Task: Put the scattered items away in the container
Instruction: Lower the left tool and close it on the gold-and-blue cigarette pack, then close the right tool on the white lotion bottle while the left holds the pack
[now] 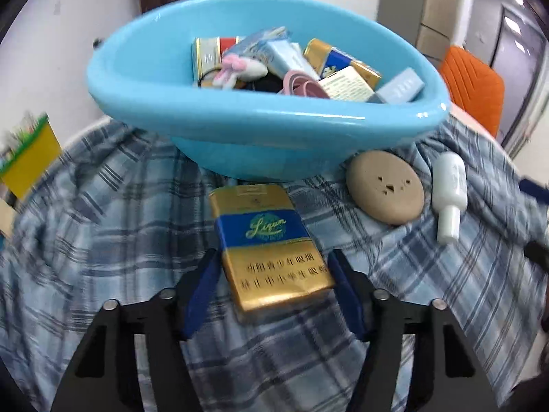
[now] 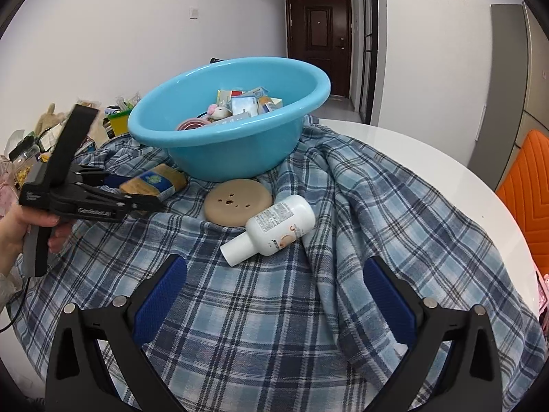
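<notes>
A gold and blue cigarette pack lies on the plaid cloth just in front of the light blue basin. My left gripper has its blue pads against both long sides of the pack's near end. The right wrist view shows the same pack in the left gripper, held by a person's hand. The basin holds several small boxes and trinkets. A tan round disc and a white bottle lie on the cloth. My right gripper stands open just short of the bottle, with nothing between its fingers.
The plaid cloth is rumpled in folds over a white round table. An orange chair stands at the right. A yellow box and assorted clutter sit at the table's left side. A dark door is behind.
</notes>
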`<state>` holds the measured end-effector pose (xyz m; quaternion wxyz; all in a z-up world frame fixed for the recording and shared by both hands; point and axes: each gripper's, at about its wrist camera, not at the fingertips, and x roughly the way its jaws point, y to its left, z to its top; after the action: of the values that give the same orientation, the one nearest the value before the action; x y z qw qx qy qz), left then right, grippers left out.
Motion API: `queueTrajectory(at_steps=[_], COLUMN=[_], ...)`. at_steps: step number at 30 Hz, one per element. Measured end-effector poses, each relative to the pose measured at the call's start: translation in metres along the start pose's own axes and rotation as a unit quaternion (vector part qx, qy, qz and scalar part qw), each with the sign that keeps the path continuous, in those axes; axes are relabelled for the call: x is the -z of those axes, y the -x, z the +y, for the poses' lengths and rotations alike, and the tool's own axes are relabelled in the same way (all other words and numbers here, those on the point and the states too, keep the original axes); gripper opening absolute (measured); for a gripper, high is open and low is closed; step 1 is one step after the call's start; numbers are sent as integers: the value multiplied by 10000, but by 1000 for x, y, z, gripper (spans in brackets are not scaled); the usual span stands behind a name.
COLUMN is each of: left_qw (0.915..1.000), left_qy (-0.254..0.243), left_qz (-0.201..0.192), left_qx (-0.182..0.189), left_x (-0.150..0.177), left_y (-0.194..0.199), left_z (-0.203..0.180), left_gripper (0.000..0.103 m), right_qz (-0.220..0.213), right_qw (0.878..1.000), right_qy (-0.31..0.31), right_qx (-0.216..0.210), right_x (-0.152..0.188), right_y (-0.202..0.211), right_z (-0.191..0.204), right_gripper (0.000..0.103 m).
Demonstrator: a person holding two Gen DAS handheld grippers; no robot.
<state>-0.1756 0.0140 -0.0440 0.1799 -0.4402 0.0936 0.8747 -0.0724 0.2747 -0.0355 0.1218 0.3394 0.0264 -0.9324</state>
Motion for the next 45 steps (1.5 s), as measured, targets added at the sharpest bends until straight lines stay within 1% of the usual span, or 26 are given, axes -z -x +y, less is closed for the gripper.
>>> queueTrajectory(at_steps=[2,4,9,11,12,15,17,19,21,22,23,24,27,31,32,33,35,37,40,42,45], left_qw=[9999,9998,9983,9967,9963,9965,9957,9944,9935,9933,9933,9935,9941,9961,9966,9969,9974,9977,9974,9978,9988], left_qy=[-90,-72,-172,-228,-272,-617,-867,-1027,-1101,-1121,-1112,-1098,-1032,-865,-823,-780,-609,-580,-665,-606,-444], left_qz=[-74,-159,-218,-228,-271,-271,-286,-257,-287,-290,-299,-313,-329,-152,-99,-59,-79,-105,-244,-248,-211], left_qx=[-9,62,509,749,765,490,165,17,-10,14,28,20,-8,-50,-5,93,380,343,144,117,71], left_x=[6,11,28,39,44,61,72,76,78,77,75,74,69,65,65,66,67,67,67,66,64], left_y=[13,26,56,65,70,71,66,60,58,57,55,55,50,38,36,34,35,37,43,47,52], left_z=[1,2,-8,-20,-29,-51,-63,-71,-75,-76,-76,-76,-75,-71,-71,-70,-67,-67,-69,-67,-65], left_gripper=[62,62,62,62,62,62,62,62,64,67,74,78,78,78,78,74,58,57,57,57,57], right_qz=[3,7,-8,-4,-5,5,20,26,24,25,30,37,61,110,119,125,134,151,161,162,247], right_qw=[10000,9999,9997,9997,9997,9996,9996,9996,9997,9998,9997,9997,9996,9997,9997,9997,9996,9995,9994,9995,9980], right_qy=[1,29,96,106,110,127,156,170,125,78,31,-13,-91,-88,-98,-114,-158,-180,-96,83,539], right_qx=[-60,-116,-208,-230,-236,-251,-241,-208,-195,-205,-222,-242,-261,-220,-209,-201,-200,-232,-301,-266,-214], right_x=[1,2,4,5,5,6,8,8,8,9,9,9,12,15,15,15,14,12,6,0,-10], right_y=[-1,-1,0,0,0,3,5,6,8,8,9,9,8,8,7,7,6,5,2,-2,-15], right_z=[3,7,18,21,22,24,24,23,20,18,16,14,11,8,7,6,3,1,2,4,10], right_gripper=[102,102,102,102,102,102,102,102,102,102,102,102,102,102,102,102,102,102,102,102,102])
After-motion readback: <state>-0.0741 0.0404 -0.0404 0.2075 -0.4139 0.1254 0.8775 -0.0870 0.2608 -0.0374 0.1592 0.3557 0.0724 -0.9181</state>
